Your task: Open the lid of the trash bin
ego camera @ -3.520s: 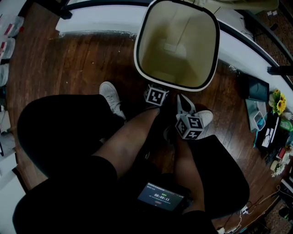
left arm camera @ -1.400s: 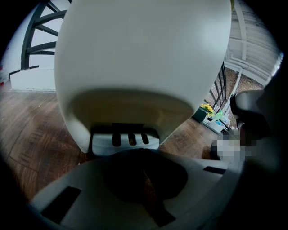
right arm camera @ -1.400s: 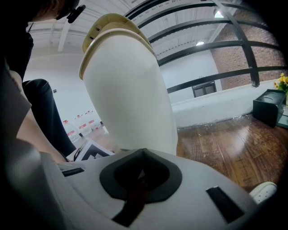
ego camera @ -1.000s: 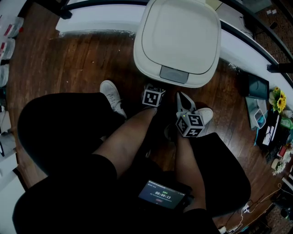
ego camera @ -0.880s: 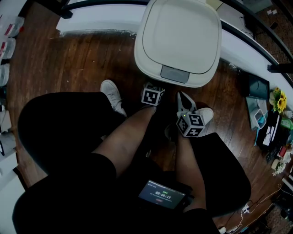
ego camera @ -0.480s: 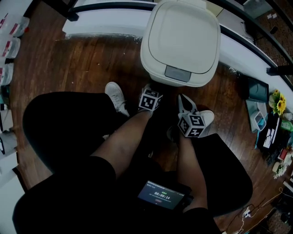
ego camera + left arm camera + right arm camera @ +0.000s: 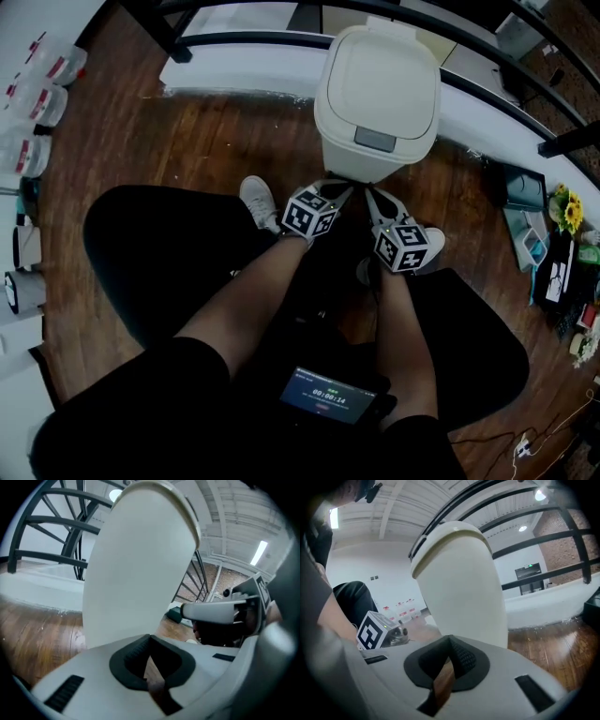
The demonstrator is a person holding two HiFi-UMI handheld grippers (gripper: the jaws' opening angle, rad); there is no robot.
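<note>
White plastic fills the space just ahead of both tools: the trash bin (image 7: 364, 167) is stood on the wooden floor (image 7: 187, 131), with its lid (image 7: 380, 80) lying down flat. The left tool (image 7: 149, 638) is held clenched, its tips met on nothing, low before the bin's front. The right tool (image 7: 450, 639), just beside it, is likewise clenched and empty.
</note>
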